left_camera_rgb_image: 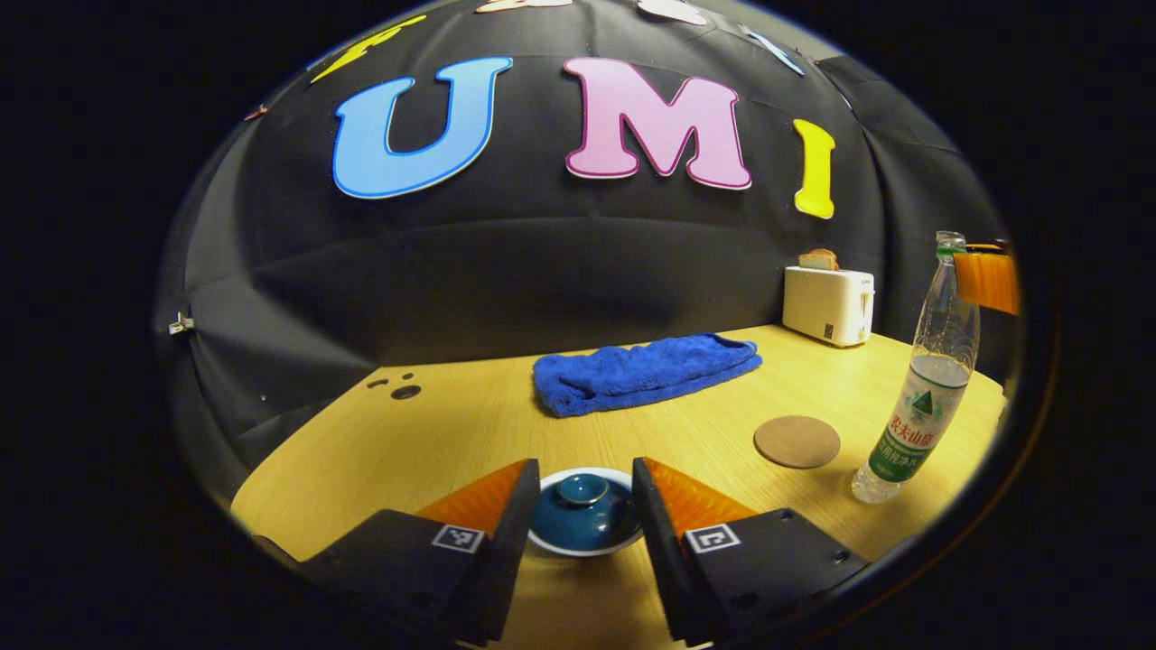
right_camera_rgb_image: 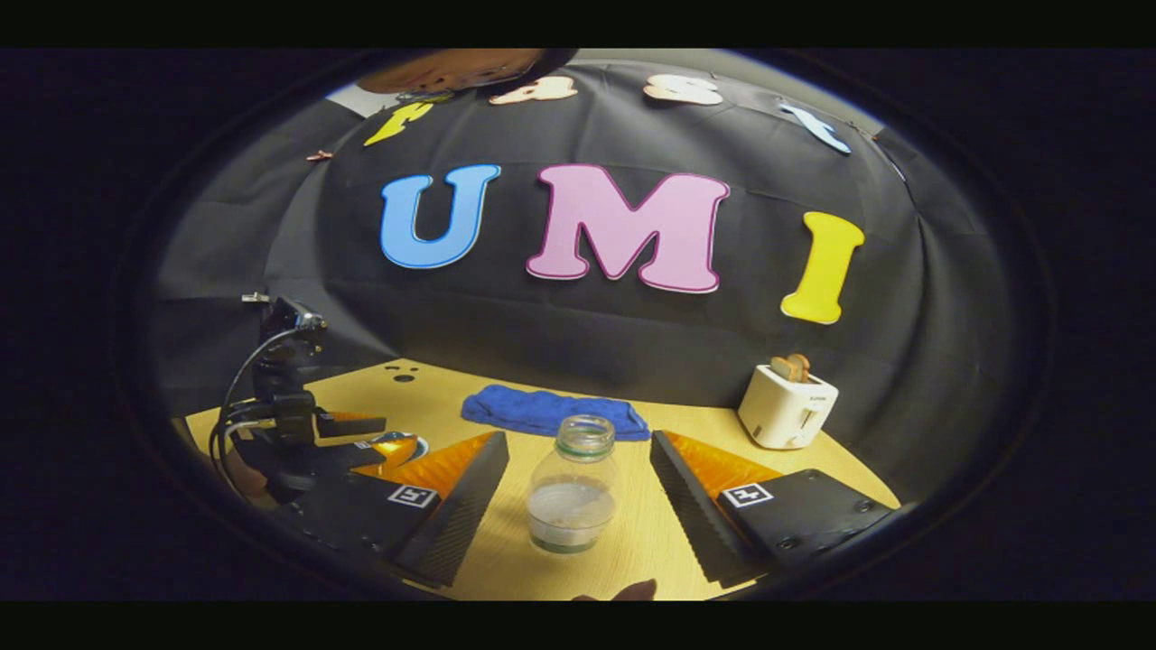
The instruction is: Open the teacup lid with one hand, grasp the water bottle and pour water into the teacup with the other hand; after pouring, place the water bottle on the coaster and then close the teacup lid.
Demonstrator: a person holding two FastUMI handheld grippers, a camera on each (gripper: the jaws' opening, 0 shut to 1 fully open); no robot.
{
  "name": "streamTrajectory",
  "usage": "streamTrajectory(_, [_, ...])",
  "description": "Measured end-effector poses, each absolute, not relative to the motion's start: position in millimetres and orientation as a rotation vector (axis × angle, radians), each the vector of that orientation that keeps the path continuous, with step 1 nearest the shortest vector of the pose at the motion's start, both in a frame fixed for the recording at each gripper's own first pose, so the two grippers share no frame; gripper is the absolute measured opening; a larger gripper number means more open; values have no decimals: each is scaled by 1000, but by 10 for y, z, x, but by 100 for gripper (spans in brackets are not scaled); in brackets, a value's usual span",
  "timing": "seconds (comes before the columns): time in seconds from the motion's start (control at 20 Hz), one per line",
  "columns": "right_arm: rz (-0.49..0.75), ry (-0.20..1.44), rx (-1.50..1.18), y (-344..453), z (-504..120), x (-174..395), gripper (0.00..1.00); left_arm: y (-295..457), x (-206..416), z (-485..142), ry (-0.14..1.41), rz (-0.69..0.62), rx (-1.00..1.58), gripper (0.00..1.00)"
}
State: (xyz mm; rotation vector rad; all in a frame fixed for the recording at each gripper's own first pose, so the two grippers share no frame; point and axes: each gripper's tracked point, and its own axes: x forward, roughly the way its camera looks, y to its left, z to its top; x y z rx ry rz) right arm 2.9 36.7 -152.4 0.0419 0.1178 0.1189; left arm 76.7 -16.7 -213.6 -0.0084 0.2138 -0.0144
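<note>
Uncapped water bottle between tool fingers

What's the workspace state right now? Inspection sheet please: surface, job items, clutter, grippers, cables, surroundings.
Surface: wooden table, a few dark holes near its far left corner.
Teacup: lid on, cup sitting between the left gripper's fingers.
Bottle: upright, uncapped, partly filled, standing near the coaster.
Coaster: bare, lying flat on the table.
Clutter: blue towel bunched at the back; white toaster with bread in its slot.
Left gripper: open, fingers either side of the lid, not pressing.
Right gripper: open, straddling the bottle, gaps both sides.
Cables: black leads looping off the left gripper.
Surroundings: black cloth wall behind the table.
</note>
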Motion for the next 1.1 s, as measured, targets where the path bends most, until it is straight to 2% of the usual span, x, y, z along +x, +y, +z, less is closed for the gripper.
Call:
streamTrajectory(0.1, [123, 128, 39, 377, -1604, 18, 98, -178, 785, -2129, 205, -18, -7, 53])
streamTrajectory(0.25, [135, 145, 43, 402, -1741, 2, 98, -160, 789, -2116, 189, -9, 11, 45])
streamTrajectory(0.3, [135, 150, 46, 403, -1787, 6, 98, -159, 814, -2126, 187, -10, 9, 33])
streamTrajectory(0.35, [132, 151, 50, 404, -1826, 16, 98, -160, 798, -2108, 183, -13, 6, 29])
streamTrajectory(0.45, [130, 155, 61, 410, -1902, 32, 98, -149, 797, -2060, 166, -11, -2, 36])
streamTrajectory(0.5, [129, 157, 67, 412, -1942, 41, 98, -139, 791, -1990, 152, -8, -1, 31])
streamTrajectory(0.75, [135, 172, 84, 474, -2154, 59, 98, -124, 741, -1650, 97, -17, -20, 31])
streamTrajectory(0.8, [135, 176, 86, 470, -2189, 60, 98, -108, 715, -1623, 95, -16, -25, 27])
streamTrajectory(0.85, [132, 180, 88, 466, -2241, 59, 98, -95, 701, -1599, 93, -15, -30, 31])
streamTrajectory(0.9, [129, 186, 89, 461, -2283, 53, 98, -81, 687, -1567, 92, -13, -33, 27])
streamTrajectory(0.95, [124, 194, 89, 453, -2324, 57, 98, -54, 672, -1553, 92, -10, -31, 31])
streamTrajectory(1.0, [121, 200, 88, 442, -2366, 67, 98, -38, 657, -1524, 90, -7, -29, 27])
streamTrajectory(1.1, [117, 202, 87, 434, -2414, 73, 98, -14, 647, -1524, 92, -3, -24, 34])
